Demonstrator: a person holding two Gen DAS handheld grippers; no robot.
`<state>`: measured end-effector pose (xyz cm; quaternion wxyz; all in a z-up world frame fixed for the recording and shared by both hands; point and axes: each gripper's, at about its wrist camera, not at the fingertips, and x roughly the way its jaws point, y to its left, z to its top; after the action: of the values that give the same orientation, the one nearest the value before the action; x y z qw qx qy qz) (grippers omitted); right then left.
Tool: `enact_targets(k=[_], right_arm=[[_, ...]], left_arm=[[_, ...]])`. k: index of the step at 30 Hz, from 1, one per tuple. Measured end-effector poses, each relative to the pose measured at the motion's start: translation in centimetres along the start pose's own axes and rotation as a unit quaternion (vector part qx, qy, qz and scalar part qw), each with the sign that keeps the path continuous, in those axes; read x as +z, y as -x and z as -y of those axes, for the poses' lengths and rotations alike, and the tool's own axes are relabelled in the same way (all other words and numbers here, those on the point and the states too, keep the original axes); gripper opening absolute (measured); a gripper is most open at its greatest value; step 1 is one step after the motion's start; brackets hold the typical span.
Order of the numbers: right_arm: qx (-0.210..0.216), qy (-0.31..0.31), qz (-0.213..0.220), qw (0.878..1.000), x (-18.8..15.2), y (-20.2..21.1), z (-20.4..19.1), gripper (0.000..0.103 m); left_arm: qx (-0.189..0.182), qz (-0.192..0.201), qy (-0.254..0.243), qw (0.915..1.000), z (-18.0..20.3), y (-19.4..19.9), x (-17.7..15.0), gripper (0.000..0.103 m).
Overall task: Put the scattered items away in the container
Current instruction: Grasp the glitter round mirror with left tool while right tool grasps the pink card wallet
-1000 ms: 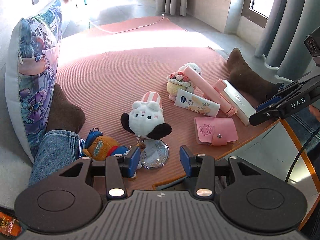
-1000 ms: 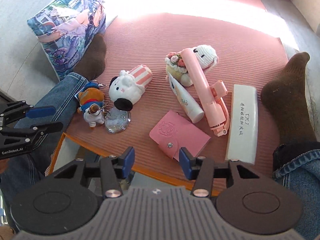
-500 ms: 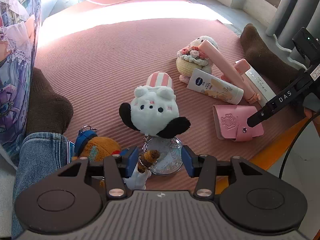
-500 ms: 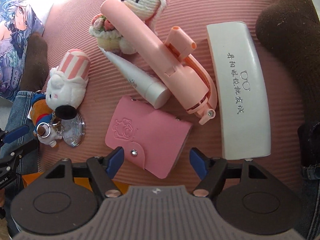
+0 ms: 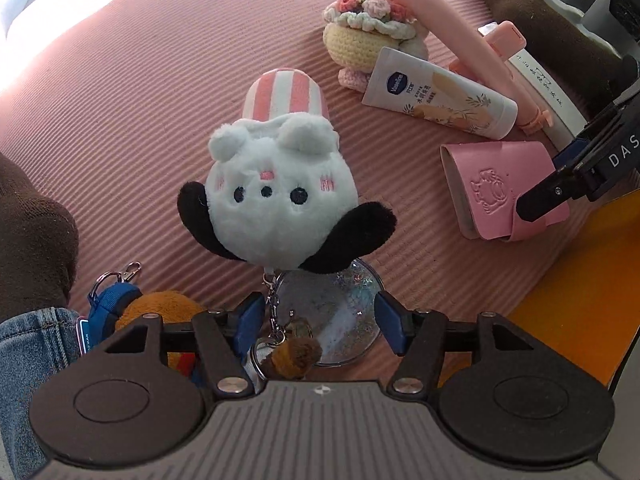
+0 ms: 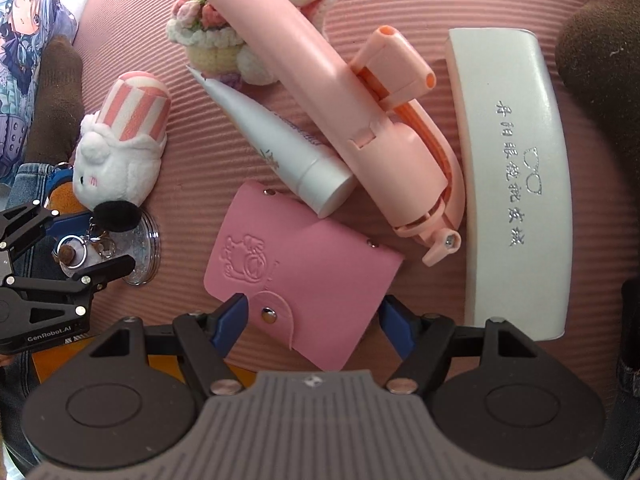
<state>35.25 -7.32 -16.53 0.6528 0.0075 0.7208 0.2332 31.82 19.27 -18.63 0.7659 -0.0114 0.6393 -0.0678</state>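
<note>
Right hand-held gripper [image 6: 312,322] spread, straddling pink card wallet [image 6: 300,276] on mat [image 6: 160,8]; centre over snap, then close. Left hand-held gripper [image 5: 320,322] spread round glitter disc [image 5: 332,312], keyring prob. tangled w/ it.

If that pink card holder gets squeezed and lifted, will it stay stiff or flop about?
The pink card holder looks like soft leatherette closed by a snap strap, so it would probably bend slightly, not flop. It lies flat, so rolling seems unlikely. The open right gripper straddles its strap end; the thin far end may sag.
</note>
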Motion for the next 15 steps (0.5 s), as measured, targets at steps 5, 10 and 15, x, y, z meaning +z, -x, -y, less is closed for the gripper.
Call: enact_targets(k=[5,10,15], right_arm=[[-0.003,-0.004,-0.006,1.000,0.3,-0.5,-0.5,0.085],[-0.030,-0.002,0.005,1.000,0.0,-0.3,-1.0,0.074],[-0.035,-0.017,0.033,0.999,-0.4,1.2,0.0,0.042]], left_arm=[[0.002,-0.008,0.006,0.9999,0.4,-1.1,0.0,0.086],[0.021,-0.024,0.013,0.9994,1.0,-2.0,-0.2,0.088],[0.015,-0.010,0.035,0.9992,0.6,-1.4,-0.9,0.087]])
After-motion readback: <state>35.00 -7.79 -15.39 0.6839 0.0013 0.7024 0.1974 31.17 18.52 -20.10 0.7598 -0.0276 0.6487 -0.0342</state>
